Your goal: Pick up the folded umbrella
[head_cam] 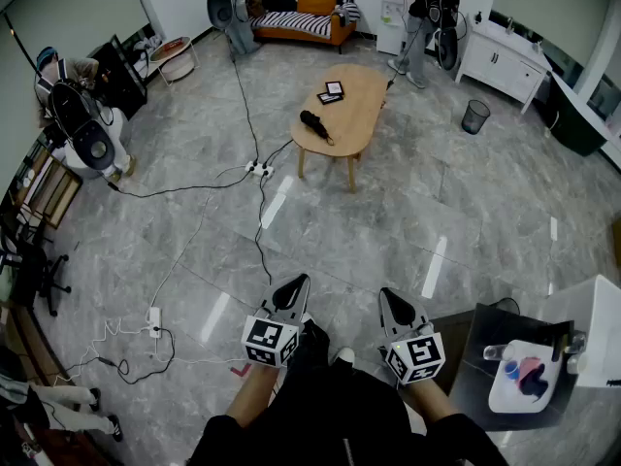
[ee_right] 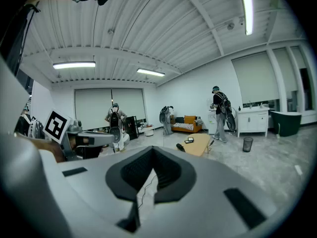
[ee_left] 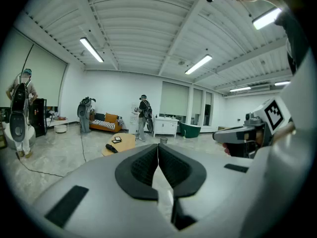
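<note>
A black folded umbrella (head_cam: 313, 123) lies on the near left part of an oval wooden table (head_cam: 354, 105) far across the room. It also shows small in the left gripper view, umbrella (ee_left: 111, 148), and in the right gripper view, umbrella (ee_right: 181, 147). My left gripper (head_cam: 296, 285) and right gripper (head_cam: 390, 299) are held close to my body, far short of the table. Both are shut with nothing between the jaws.
Black cables and a power strip (head_cam: 258, 170) run over the grey floor between me and the table. Two dark flat items (head_cam: 331, 92) lie on the table. A bin (head_cam: 475, 116) stands right of it. People stand at the left (head_cam: 73, 105) and at the back (head_cam: 424, 13). A small table (head_cam: 529, 372) is at my right.
</note>
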`<state>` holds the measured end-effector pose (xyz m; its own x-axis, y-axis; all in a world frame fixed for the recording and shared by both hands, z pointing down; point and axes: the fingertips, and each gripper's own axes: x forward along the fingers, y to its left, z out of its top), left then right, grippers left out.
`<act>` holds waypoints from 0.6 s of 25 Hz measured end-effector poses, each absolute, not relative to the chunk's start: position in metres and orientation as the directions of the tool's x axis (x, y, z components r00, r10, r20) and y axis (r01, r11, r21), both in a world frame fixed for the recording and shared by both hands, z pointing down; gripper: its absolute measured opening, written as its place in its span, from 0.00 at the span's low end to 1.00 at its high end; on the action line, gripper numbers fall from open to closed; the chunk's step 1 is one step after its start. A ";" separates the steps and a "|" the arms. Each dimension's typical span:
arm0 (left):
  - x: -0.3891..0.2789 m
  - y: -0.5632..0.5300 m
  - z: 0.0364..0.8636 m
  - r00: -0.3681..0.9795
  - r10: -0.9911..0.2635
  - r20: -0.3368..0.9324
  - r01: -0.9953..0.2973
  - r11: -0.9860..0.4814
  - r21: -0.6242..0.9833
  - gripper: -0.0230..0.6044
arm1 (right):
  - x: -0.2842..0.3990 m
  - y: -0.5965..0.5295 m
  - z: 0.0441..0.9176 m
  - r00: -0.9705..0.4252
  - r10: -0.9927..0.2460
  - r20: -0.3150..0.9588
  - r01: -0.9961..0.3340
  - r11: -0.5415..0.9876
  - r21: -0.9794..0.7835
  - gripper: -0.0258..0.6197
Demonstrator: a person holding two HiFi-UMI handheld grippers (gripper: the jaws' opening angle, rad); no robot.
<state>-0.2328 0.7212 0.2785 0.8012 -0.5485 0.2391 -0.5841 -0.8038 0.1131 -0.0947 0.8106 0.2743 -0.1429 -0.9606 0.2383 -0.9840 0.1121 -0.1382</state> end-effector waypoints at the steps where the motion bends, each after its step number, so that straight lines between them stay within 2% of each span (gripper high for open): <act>1: -0.232 0.719 0.278 0.795 -0.558 0.236 -0.592 -0.799 0.107 0.06 | -0.092 0.809 0.276 -0.135 -0.961 0.240 -0.986 0.105 -0.133 0.05; 8: -0.226 0.680 0.283 0.750 -0.620 0.230 -0.649 -0.757 0.077 0.06 | -0.074 0.769 0.288 -0.082 -0.966 0.247 -0.991 0.052 -0.125 0.06; 15: -0.210 0.616 0.301 0.785 -0.570 0.241 -0.591 -0.806 0.019 0.06 | -0.069 0.702 0.303 -0.050 -0.968 0.245 -0.995 0.026 -0.098 0.06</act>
